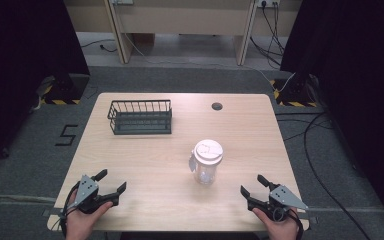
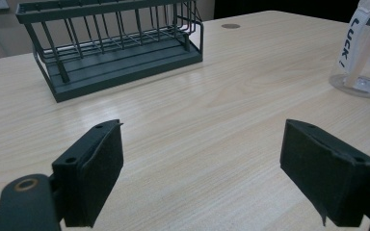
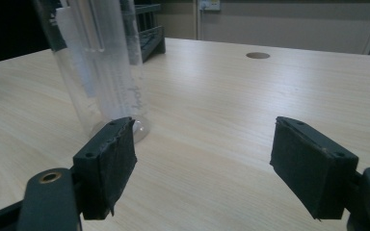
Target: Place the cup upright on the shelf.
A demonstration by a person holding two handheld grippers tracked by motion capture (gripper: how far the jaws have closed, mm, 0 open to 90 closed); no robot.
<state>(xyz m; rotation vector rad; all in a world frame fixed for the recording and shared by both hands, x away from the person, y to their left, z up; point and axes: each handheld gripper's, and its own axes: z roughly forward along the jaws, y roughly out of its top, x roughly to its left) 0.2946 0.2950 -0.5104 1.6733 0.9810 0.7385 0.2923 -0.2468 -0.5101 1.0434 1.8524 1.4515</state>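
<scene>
High view shows a clear plastic cup [image 1: 206, 162] with a white lid standing right of the table's [image 1: 145, 165] centre, the wire basket [image 1: 140, 117] far left; it looks light, smooth, probably easily crushed, so grip the wall mid-height. Both the left gripper [image 1: 111, 182] and right gripper [image 1: 252, 184] rest near the front edge, jaws spread and empty; the cup stands nearer the right one, ahead and to its left.

Lower left of the high view: left gripper [image 1: 111, 183], black body, two angular jaws, grey three-cornered plate on top with small dark holes, black cable looping beneath. Lower right: right gripper [image 1: 252, 185], same build. Each gripper view shows flat black pads [image 2: 101, 168] on screw-holed jaw blocks, a brass-ringed pivot hole at lower left.
</scene>
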